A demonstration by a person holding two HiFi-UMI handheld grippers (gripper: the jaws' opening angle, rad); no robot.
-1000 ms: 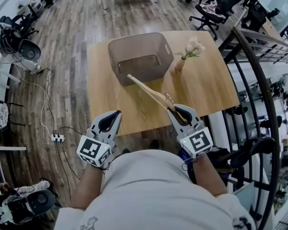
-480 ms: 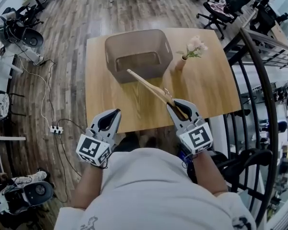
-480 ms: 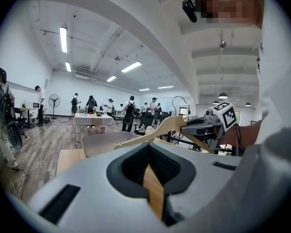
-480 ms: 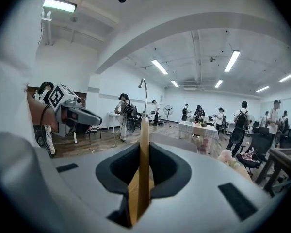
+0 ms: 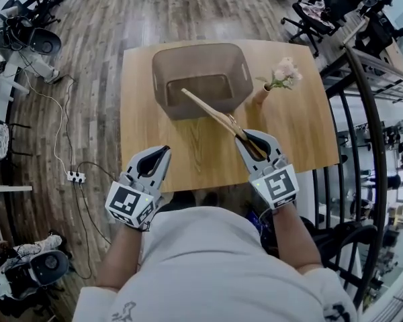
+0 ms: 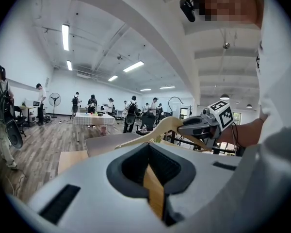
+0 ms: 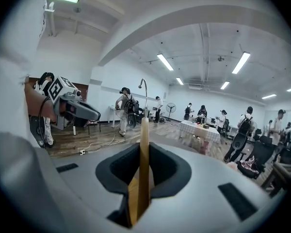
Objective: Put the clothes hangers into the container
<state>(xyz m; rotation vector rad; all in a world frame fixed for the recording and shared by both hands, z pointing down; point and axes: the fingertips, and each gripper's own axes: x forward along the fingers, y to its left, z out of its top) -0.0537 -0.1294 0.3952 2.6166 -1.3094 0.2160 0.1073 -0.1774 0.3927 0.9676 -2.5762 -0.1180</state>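
The right gripper is clamped on a wooden hanger. Its jaws are narrow, pressed onto the flat wood close to where the metal hook comes out. In the right gripper view the wood stands on edge in the slot between the two pads, with the hook rising thin above it. From the grip, the long arm of the hanger slants away and to the left, off the table. Its far end reaches over the near side of the container, though from here I can't say how high above it.

The left gripper hangs at the near edge of the table, well apart from the other one. Its jaws are drawn together so the tips meet, and it holds nothing. Only a sliver of tan shows through the slit behind the tips in the left gripper view.

The container is a brownish bin with rounded corners and a cut-out handle in its wall. It sits towards the far side of the table and I can see nothing in it. Just to its right stands a small vase of pale flowers, near the hanger but not touching it.

Around the table is a wood-plank floor. A white power strip and its cable lie to the left. A dark curved railing runs along the right side, and office chairs stand further back.
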